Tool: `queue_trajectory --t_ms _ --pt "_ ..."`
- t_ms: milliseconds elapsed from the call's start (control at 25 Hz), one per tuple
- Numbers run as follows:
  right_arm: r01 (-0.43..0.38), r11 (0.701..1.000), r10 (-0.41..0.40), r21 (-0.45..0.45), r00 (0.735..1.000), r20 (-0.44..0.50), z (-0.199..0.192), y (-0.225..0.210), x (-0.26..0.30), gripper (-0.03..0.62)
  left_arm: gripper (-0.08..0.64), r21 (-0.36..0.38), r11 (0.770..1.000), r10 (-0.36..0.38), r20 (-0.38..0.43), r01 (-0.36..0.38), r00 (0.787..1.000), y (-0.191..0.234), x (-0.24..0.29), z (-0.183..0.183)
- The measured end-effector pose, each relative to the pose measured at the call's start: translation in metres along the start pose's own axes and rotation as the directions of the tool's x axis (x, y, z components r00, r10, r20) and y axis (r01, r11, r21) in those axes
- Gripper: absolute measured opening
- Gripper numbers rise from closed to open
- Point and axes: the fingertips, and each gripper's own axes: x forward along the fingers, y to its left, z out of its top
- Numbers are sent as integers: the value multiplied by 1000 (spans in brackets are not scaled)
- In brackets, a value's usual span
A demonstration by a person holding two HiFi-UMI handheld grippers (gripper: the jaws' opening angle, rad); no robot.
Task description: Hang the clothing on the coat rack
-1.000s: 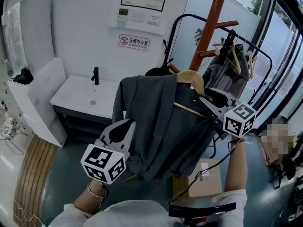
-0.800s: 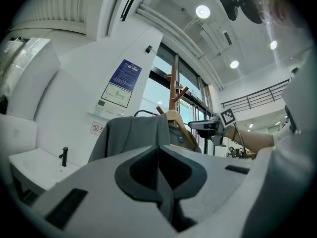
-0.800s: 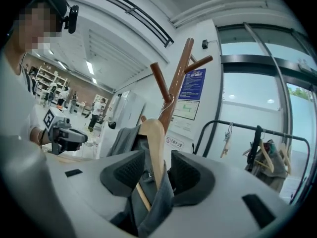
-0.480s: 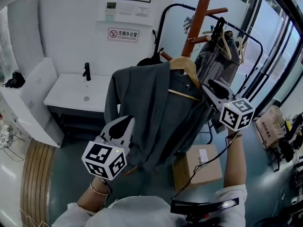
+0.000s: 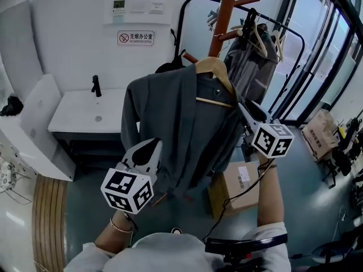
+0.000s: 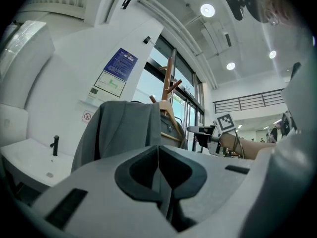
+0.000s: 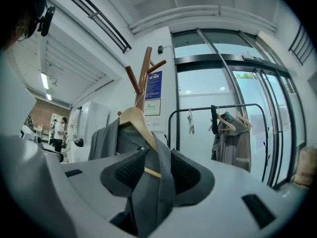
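Grey jacket (image 5: pixel 170 118), wooden hanger (image 5: pixel 212 67) | left gripper (image 5: pixel 152 149) pinches hem | right gripper (image 5: pixel 244 109) pinches lapel | no-smoking sign (image 5: pixel 135 37)

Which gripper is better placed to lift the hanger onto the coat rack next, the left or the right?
Right, probably. The right gripper grips the jacket beside the hanger, close to the coat rack; the left gripper holds its lower edge.
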Motion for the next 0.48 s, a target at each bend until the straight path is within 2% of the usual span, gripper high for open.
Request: queue_trajectory --t_ms 240,480 --pt "73 994 -71 86 997 -27 -36 9 -16 172 14 -10 1000 -26 -33 26 999 0 -3 -11" --pt "228 962 -228 149 973 -19 -67 17 -34 141 14 -17 999 -50 -73 49 996 -1 -6 -30"
